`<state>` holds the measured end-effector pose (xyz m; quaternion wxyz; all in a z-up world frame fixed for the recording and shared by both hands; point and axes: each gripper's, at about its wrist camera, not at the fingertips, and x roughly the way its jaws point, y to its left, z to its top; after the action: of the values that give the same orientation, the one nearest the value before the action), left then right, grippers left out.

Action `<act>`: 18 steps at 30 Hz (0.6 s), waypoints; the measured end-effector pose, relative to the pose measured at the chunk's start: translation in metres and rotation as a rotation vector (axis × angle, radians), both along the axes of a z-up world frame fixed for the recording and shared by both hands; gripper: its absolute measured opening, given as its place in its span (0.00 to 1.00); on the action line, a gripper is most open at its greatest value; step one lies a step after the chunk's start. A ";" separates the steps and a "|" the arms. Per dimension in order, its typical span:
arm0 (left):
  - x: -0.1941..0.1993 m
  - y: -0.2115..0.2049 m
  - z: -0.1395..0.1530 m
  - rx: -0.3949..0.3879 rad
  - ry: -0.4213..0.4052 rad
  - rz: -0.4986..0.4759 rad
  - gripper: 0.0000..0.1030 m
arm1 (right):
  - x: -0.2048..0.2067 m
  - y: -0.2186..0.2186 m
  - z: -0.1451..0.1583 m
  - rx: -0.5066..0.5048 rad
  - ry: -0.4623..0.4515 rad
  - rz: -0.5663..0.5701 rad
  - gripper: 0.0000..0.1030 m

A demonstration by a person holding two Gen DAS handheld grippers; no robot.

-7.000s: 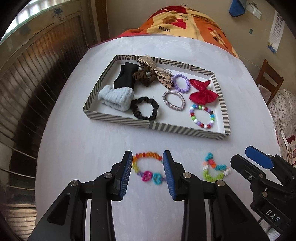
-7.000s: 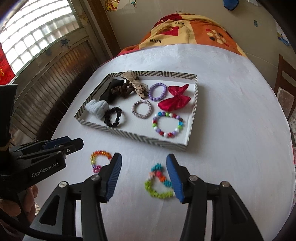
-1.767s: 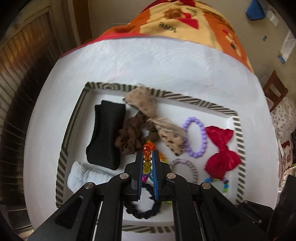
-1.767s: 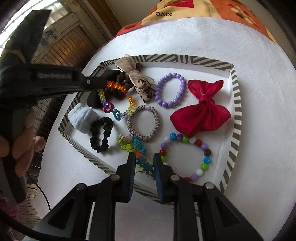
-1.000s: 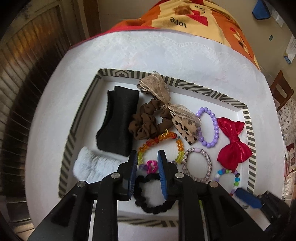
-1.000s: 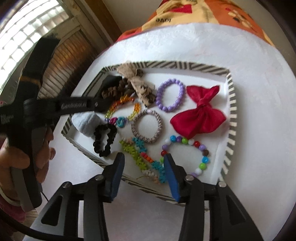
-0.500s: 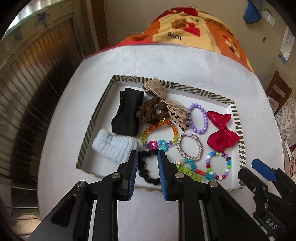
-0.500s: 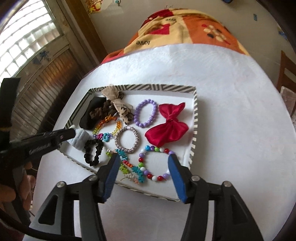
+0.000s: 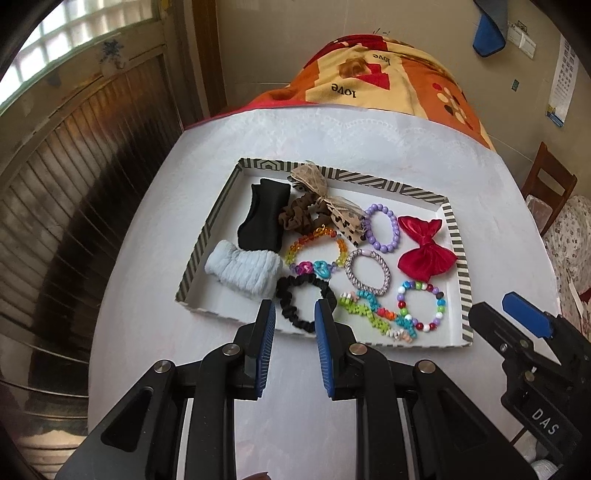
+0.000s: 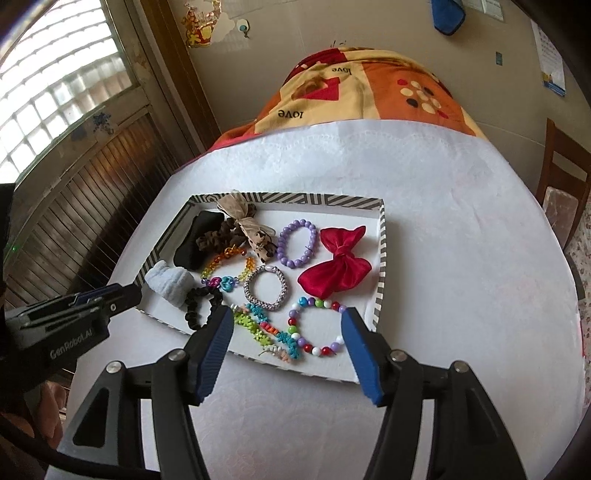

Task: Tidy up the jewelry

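Your left gripper (image 9: 291,325) and right gripper (image 10: 286,334) match — black frames, silver screws, ribbed blue pads (image 10: 356,350); white lettering "GenRobot.AI" and "DAS".

Setting: a lived-in home room, likely a bedroom or sitting room. Evidence: white embossed table cover (image 10: 424,206) over an orange patterned blanket (image 10: 369,92) printed "love"; wooden chair (image 9: 550,188) at the side; glass-block window (image 10: 55,74) above wood-slat panelling (image 9: 74,177); wall calendar (image 9: 563,81); cartoon sticker (image 10: 201,26) on the wall; floral upholstery (image 9: 570,236) at right edge
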<state>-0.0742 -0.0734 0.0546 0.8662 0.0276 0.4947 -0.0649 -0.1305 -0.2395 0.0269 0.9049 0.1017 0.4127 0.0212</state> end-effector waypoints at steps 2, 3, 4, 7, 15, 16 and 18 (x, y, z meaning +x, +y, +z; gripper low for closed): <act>-0.006 0.001 0.002 -0.002 -0.005 0.000 0.12 | -0.004 0.003 0.002 -0.006 -0.003 0.003 0.62; -0.008 0.002 0.003 -0.002 -0.008 0.002 0.12 | -0.006 0.005 0.003 -0.011 -0.005 0.005 0.62; -0.011 0.003 0.003 -0.003 -0.011 0.002 0.12 | -0.008 0.007 0.004 -0.014 -0.007 0.006 0.62; -0.018 0.005 0.005 -0.005 -0.014 0.002 0.12 | -0.014 0.011 0.006 -0.020 -0.010 0.011 0.62; -0.033 0.008 0.009 -0.004 -0.027 -0.001 0.12 | -0.026 0.018 0.011 -0.030 -0.018 0.014 0.63; -0.034 0.009 0.010 -0.005 -0.029 0.000 0.12 | -0.027 0.019 0.011 -0.032 -0.019 0.016 0.63; -0.037 0.009 0.012 -0.003 -0.034 0.001 0.12 | -0.029 0.021 0.013 -0.034 -0.022 0.020 0.64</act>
<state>-0.1110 -0.0642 0.0665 0.8746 0.0271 0.4797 -0.0649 -0.1597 -0.2187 0.0403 0.9108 0.0818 0.4040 0.0245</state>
